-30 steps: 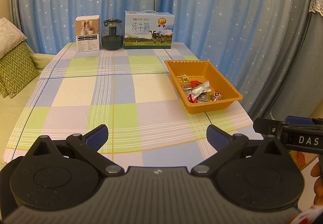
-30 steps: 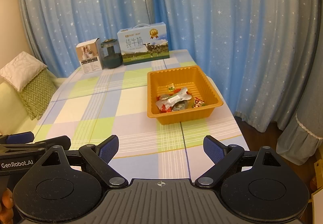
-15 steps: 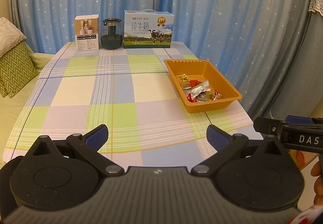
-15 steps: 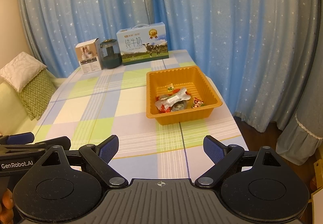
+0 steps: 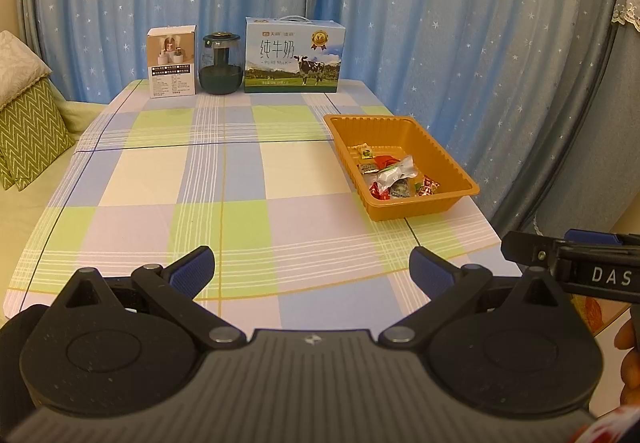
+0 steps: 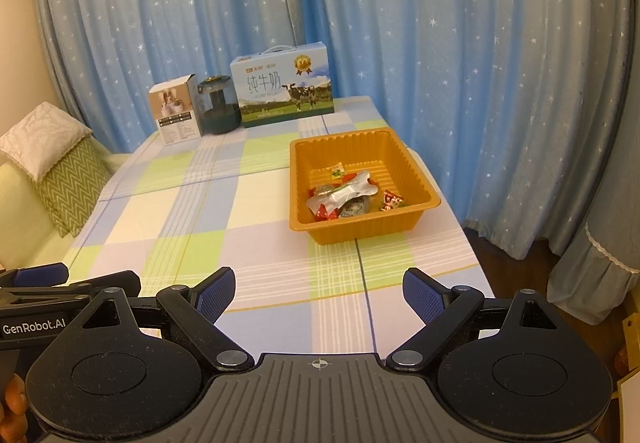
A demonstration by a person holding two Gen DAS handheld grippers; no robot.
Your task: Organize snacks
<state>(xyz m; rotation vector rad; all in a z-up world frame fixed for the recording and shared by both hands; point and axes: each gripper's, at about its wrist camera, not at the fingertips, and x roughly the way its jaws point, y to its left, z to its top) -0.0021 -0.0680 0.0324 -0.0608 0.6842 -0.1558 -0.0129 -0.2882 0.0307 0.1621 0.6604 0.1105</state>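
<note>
Right wrist view: nothing has changed lately; snacks (image 6: 348,195) sit in the tray (image 6: 362,231), both my hand-held grippers (image 6: 318,293) (image 5: 312,269) wide, empty — looks finished.

Warm, dim indoor light, soft shadows, sharp centre, strong fisheye bending and dark corners at edges.

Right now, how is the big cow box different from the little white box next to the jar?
The milk box is wide, blue and green, with a cow and a top handle; the white box is narrower, upright, plain, with no handle. The milk box stands right of the jar, the white box left. Both sit at the table's far edge.
</note>
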